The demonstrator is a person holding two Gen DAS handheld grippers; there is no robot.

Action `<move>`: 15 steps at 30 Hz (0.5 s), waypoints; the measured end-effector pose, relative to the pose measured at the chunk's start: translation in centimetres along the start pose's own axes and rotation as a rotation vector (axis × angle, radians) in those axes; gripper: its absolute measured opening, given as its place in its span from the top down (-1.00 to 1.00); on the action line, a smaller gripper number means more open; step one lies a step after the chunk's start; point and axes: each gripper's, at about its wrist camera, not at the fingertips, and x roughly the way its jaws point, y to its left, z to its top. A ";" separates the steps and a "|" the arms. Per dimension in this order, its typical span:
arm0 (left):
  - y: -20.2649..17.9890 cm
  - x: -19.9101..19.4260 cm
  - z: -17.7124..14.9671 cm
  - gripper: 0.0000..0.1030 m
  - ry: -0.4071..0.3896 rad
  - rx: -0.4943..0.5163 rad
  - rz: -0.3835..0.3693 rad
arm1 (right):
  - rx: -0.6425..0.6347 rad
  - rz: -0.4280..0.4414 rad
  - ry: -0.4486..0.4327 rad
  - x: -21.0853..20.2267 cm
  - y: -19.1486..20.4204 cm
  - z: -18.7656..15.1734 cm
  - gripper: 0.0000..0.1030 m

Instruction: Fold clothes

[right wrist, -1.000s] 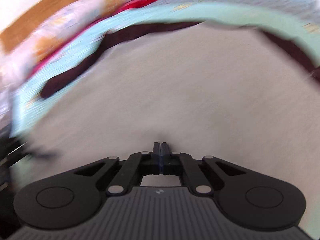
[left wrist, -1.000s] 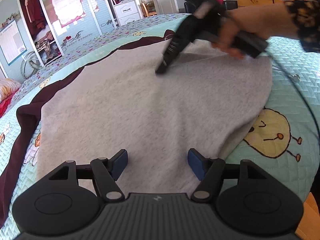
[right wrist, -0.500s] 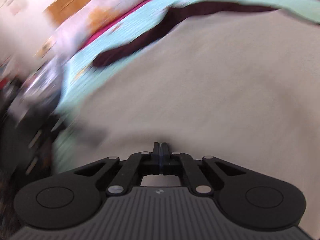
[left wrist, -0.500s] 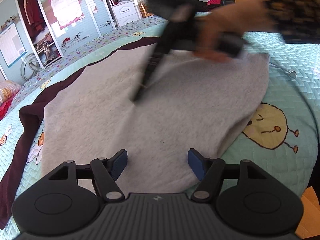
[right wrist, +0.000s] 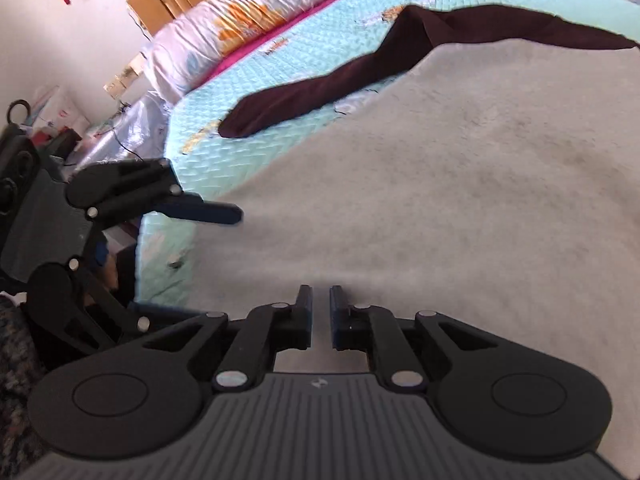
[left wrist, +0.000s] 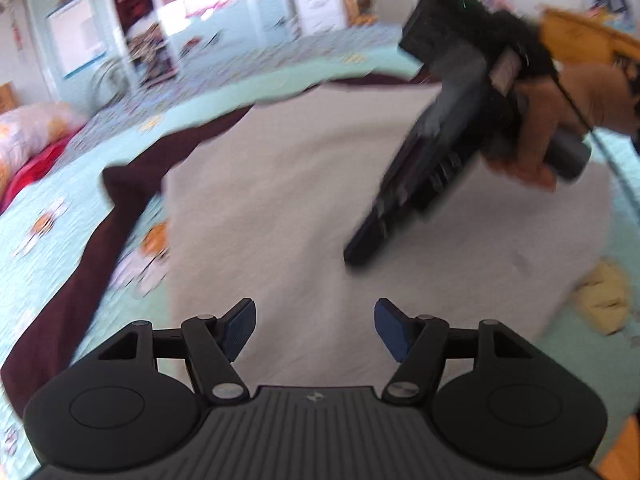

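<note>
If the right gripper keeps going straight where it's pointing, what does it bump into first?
Most likely the grey garment spread on the bed. The right gripper tilts down toward it, its jaws opening with nothing between them, and only grey cloth lies ahead. How near the cloth is cannot be told.

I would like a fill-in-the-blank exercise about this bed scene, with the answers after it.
1. The grey garment lies spread flat on the ____ quilt.
2. Its sleeve is dark ____ in colour.
3. The left tongs stand ____, with nothing between the blue pads.
4. The right tongs, jaws just opening, show only a ____ gap.

Missing words: turquoise; maroon; open; narrow
</note>
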 end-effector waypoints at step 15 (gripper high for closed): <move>3.4 -0.3 3.2 -0.38 -0.049 -0.064 -0.054 | -0.025 0.047 -0.067 3.5 -1.2 6.7 0.68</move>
